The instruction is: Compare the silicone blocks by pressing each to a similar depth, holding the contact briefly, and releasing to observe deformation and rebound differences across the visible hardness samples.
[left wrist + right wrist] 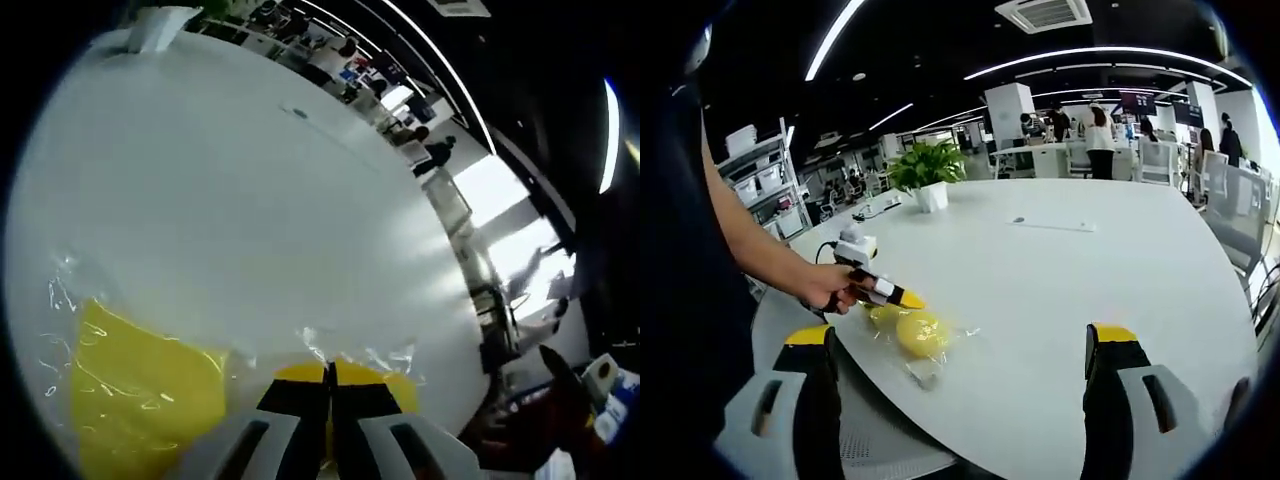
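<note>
**Left tool shut over wrapped yellow blocks; right tool wide open**

The bench was a smooth, matte white round top. On it lay yellow silicone blocks in clear, crinkled plastic wrap that caught the light in thin glints. In the left gripper view, one block showed as a flat, slab-like yellow shape left of the jaws, and another block sat right at the jaw tips. In the right gripper view the blocks looked rounded and glossy. No writing could be read on them.

The left tool had its black, yellow-tipped jaws pressed together with no gap, the tips at or on the wrapped block; whether they pinched the wrap could not be told. In the right gripper view a hand held that tool with its tip just above the blocks.

The right tool stood wide open, holding nothing, its jaws either side of the blocks and nearer than them. A potted plant stood far beyond.
</note>
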